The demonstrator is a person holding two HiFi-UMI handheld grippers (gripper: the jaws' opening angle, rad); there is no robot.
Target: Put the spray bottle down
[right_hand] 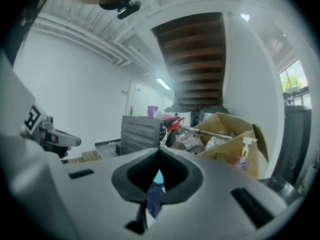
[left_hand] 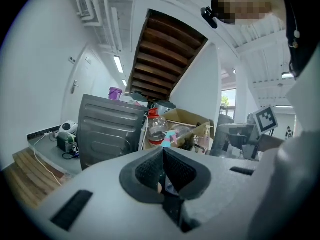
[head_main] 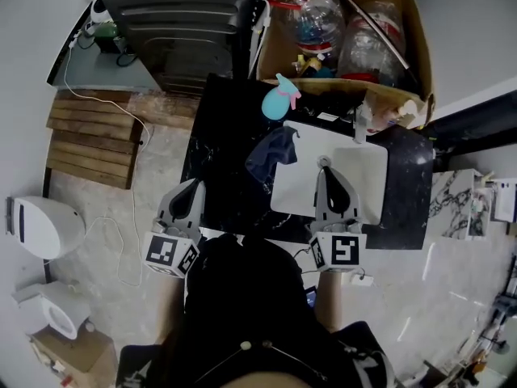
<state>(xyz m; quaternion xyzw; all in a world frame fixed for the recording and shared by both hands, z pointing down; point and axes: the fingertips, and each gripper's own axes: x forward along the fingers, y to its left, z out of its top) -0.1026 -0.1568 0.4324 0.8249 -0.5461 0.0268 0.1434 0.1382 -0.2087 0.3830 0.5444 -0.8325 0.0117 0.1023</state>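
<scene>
The turquoise spray bottle (head_main: 279, 100) with a pink trigger stands upright at the far edge of the black table (head_main: 218, 176), free of both grippers. In the left gripper view the spray bottle (left_hand: 170, 136) shows small beyond the jaw tips. My left gripper (head_main: 195, 183) hovers over the table's near left edge, jaws shut on nothing. My right gripper (head_main: 323, 165) is over the white board (head_main: 363, 176), also shut and empty. A dark blue cloth (head_main: 271, 153) lies between the bottle and the grippers, and in the right gripper view the cloth (right_hand: 154, 202) sits just under the shut tips.
A cardboard box (head_main: 416, 63) of large plastic bottles stands behind the table, with a white pump bottle (head_main: 361, 121) at its front. A black appliance (head_main: 186, 14) is at the back left. Wooden slats (head_main: 93, 140) and a white fixture (head_main: 40, 225) lie on the floor at left.
</scene>
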